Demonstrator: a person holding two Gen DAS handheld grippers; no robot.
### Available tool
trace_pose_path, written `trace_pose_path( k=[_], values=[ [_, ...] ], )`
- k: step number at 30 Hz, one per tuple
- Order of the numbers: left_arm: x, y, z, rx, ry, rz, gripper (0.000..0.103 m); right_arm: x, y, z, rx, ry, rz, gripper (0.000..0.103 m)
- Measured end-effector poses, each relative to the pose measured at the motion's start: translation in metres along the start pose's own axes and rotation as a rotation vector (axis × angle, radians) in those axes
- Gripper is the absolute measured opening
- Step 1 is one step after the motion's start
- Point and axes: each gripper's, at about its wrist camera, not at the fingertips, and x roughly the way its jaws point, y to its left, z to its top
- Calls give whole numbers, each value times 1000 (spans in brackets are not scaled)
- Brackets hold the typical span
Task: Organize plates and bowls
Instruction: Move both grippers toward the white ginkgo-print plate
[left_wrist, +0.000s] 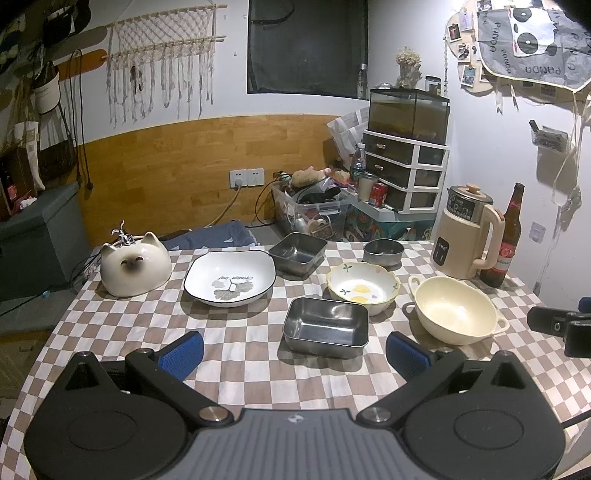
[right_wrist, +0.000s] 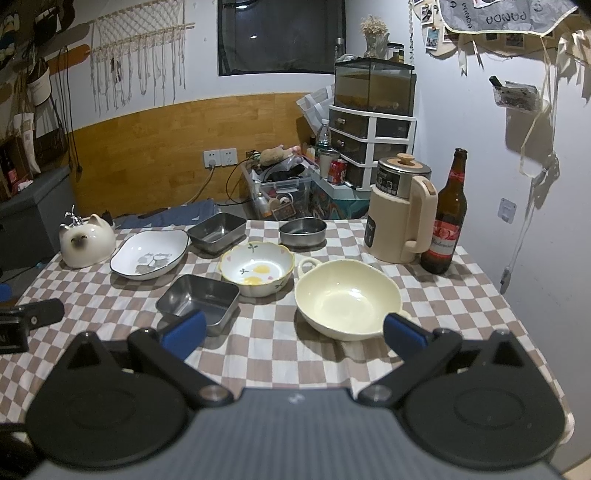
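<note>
On the checkered table lie a white plate with a leaf print, a near square steel tray, a far steel tray, a round steel bowl, a flowered bowl and a cream two-handled bowl. My left gripper hovers open just before the near tray, holding nothing. My right gripper is open too, its right pad beside the cream bowl's near rim.
A cat-shaped ceramic pot stands at the far left. A cream kettle and a beer bottle stand at the far right. Cluttered drawers and a bin lie behind the table. The table's near strip holds only cloth.
</note>
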Motion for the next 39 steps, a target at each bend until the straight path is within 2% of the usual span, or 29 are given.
trace_pose_path(
  k=[19, 29, 39],
  values=[
    [21, 28, -5, -61, 79, 54, 103, 32, 17, 6, -43, 64, 67, 103],
    [44, 42, -6, -92, 146, 78, 103, 60, 36, 10, -81, 121, 113, 103],
    [75, 67, -4, -173, 214, 93, 103, 104, 60, 19, -115, 170, 164, 103]
  ],
)
